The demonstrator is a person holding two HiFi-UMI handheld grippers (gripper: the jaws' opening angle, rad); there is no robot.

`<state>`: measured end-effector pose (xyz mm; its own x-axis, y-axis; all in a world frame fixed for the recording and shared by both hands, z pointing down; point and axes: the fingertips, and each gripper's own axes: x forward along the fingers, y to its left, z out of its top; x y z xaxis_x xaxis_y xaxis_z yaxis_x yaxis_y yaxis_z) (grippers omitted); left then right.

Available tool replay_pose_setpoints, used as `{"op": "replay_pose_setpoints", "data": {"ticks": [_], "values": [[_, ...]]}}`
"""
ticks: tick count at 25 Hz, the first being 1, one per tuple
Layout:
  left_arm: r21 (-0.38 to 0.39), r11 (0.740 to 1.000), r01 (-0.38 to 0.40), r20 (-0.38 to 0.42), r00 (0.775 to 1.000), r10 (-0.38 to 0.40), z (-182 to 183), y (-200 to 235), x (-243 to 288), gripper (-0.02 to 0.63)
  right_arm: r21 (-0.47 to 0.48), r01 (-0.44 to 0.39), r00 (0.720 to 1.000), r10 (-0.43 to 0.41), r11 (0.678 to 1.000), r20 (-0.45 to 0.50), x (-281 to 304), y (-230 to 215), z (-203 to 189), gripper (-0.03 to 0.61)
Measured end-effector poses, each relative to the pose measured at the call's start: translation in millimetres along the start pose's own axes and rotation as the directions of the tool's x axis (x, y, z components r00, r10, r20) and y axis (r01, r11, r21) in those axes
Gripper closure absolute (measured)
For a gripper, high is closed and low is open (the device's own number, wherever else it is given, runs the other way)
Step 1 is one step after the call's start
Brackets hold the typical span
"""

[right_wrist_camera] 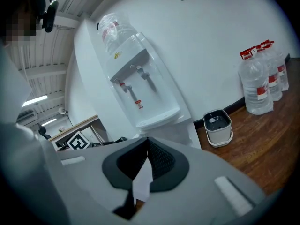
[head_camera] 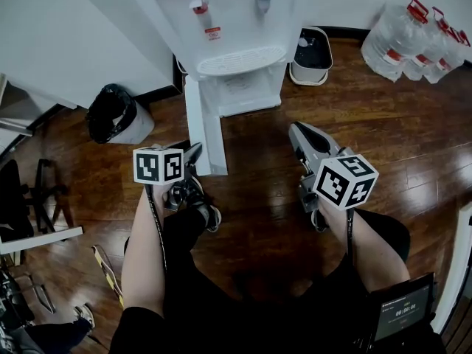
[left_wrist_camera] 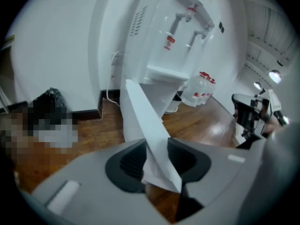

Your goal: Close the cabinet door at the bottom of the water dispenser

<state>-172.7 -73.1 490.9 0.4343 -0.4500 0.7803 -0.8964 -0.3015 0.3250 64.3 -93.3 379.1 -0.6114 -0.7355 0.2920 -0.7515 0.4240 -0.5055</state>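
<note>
The white water dispenser (head_camera: 228, 28) stands at the far wall, and its bottom cabinet (head_camera: 247, 94) is open. The cabinet door (head_camera: 203, 127) swings out toward me, edge on. My left gripper (head_camera: 193, 155) is at the door's free edge. In the left gripper view the door's (left_wrist_camera: 140, 116) lower corner sits between the two dark pads (left_wrist_camera: 124, 165), and the left gripper (left_wrist_camera: 159, 165) is shut on it. My right gripper (head_camera: 299, 133) hovers to the right of the door, apart from it. It is shut and holds nothing (right_wrist_camera: 147, 149). It points at the dispenser (right_wrist_camera: 140, 93).
A black-bagged bin (head_camera: 114, 113) stands left of the dispenser and a white bucket (head_camera: 311, 54) right of it. Several large water bottles (head_camera: 413, 39) line the back right wall. A folding frame (head_camera: 44, 190) is at the left. My legs and a small screen (head_camera: 402, 312) fill the near floor.
</note>
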Motion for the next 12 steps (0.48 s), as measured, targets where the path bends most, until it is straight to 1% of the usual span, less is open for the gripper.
{"op": "replay_pose_setpoints", "data": {"ticks": [4,6,8,10,12], "values": [[0.025,0.999,0.033,0.001,0.999,-0.033,7,-29,17,0.436,-0.002,0.000,1.000,0.000,1.000,-0.024,2,2,-10,0.574],[0.036,0.999,0.030,-0.003,1.000,-0.030,10,-41,26,0.433,-0.010,-0.001,0.999,0.000,1.000,-0.035,3,2,-13,0.574],[0.043,0.999,0.011,-0.006,1.000,-0.011,15,-52,34,0.428,-0.028,0.003,0.999,-0.004,1.000,-0.052,4,-1,-16,0.574],[0.039,0.999,-0.013,0.004,1.000,0.012,22,-63,41,0.425,-0.049,0.000,0.996,-0.005,0.999,-0.085,5,-3,-26,0.574],[0.029,1.000,-0.007,0.020,1.000,0.006,29,-76,50,0.425,-0.084,-0.004,0.989,-0.008,0.996,-0.147,7,-4,-47,0.574]]}}
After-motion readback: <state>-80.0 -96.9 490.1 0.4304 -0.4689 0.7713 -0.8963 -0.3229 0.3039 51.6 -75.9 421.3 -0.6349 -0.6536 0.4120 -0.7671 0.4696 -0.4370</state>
